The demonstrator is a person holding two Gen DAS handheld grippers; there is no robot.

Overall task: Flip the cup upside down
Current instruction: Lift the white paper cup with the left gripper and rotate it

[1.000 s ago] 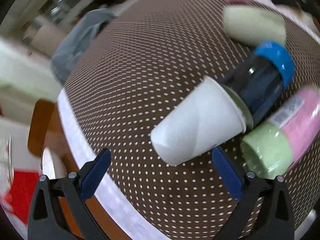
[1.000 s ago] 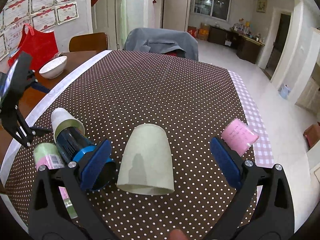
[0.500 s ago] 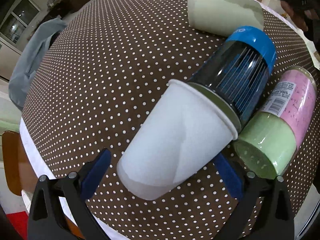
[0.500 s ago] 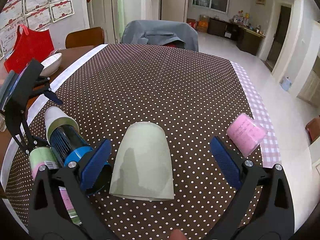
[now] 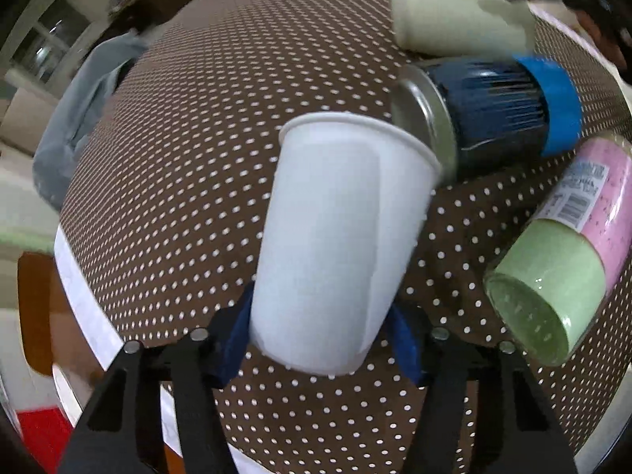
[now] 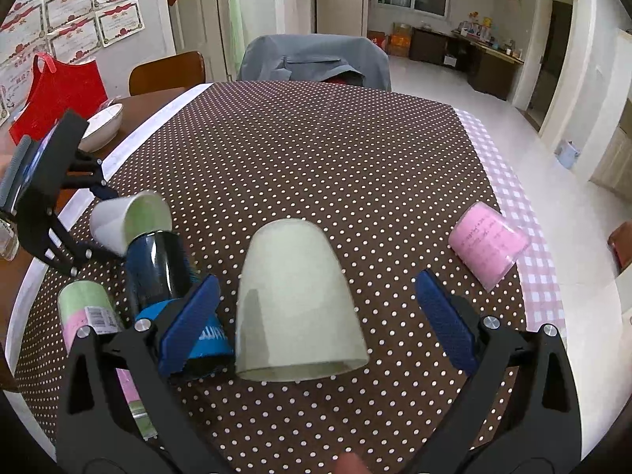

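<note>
My left gripper [image 5: 318, 349] is shut on a white paper cup [image 5: 339, 237], gripped near its base, mouth pointing away and lifted off the dotted tablecloth. In the right wrist view the cup [image 6: 126, 221] is tilted, mouth toward the dark bottle, with the left gripper [image 6: 91, 221] behind it. My right gripper [image 6: 316, 316] is open, its blue pads either side of a pale green cup [image 6: 296, 308] that stands upside down on the cloth, not touching it.
A dark bottle with a blue cap [image 5: 493, 114] lies beside the white cup. A green and pink tube [image 5: 565, 260] lies to its right. A pink cup [image 6: 488, 243] lies on its side at the right. A bowl [image 6: 102, 126] sits near the table's left edge.
My left gripper closed on the white cup and pulled it off the dark bottle's end, lifting and turning it. The right gripper stayed open around the green cup.
</note>
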